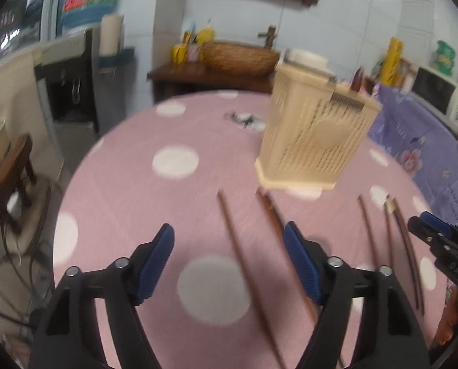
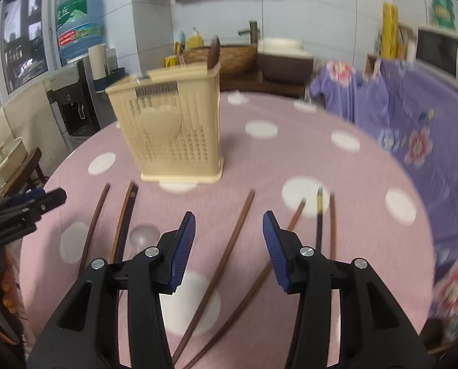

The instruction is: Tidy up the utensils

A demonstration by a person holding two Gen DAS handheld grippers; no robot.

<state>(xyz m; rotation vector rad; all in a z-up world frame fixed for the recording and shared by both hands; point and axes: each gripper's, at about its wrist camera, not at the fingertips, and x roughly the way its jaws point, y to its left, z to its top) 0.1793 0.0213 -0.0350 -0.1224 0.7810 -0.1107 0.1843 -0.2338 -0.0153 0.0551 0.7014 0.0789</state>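
Several brown chopsticks lie loose on the pink polka-dot tablecloth (image 2: 290, 160). In the right wrist view one chopstick (image 2: 225, 255) runs between my fingers. A beige slotted utensil holder (image 2: 173, 132) stands behind them, with a dark handle (image 2: 214, 52) sticking out of it. My right gripper (image 2: 229, 246) is open and empty above the chopsticks. My left gripper (image 1: 229, 261) is open and empty, with a chopstick (image 1: 241, 261) below it. The holder (image 1: 315, 132) stands ahead and to the right in that view. Each gripper shows at the edge of the other's view.
A purple floral cloth (image 2: 428, 141) covers furniture to the right. A water dispenser (image 2: 75, 92) stands at the left. A wooden counter with a basket (image 2: 229, 55) is behind the table. A microwave (image 1: 438, 92) sits at the far right.
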